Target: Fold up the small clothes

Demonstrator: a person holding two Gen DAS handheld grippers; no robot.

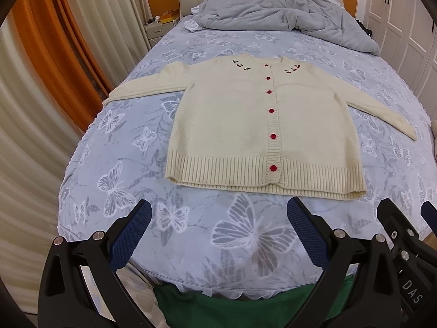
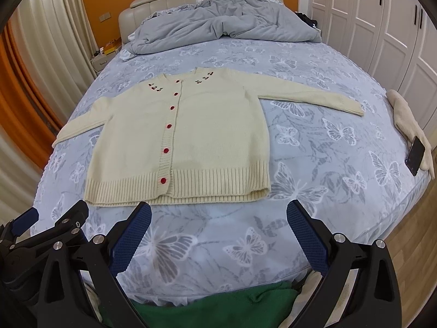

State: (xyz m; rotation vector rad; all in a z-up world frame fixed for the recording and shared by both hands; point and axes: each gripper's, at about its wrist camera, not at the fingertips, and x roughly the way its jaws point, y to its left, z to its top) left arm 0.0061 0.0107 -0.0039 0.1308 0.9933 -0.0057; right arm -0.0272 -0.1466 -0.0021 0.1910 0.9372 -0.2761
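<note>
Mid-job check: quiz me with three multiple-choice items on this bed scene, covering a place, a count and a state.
1. Where does the black phone lie?
A. On the cardigan
B. At the bed's right edge, on a cream cloth
C. On the grey duvet

2. How many red buttons show on the cream knitted cardigan?
A. Four
B. Six
C. Nine

3. How are the cardigan's sleeves?
A. Spread out flat
B. Folded across the front
C. Rolled up

Answers: 1 B, the right wrist view shows it there. 2 B, six run down the placket. 3 A, both sleeves extend sideways; both claws, left and right, are open, holding nothing.
</note>
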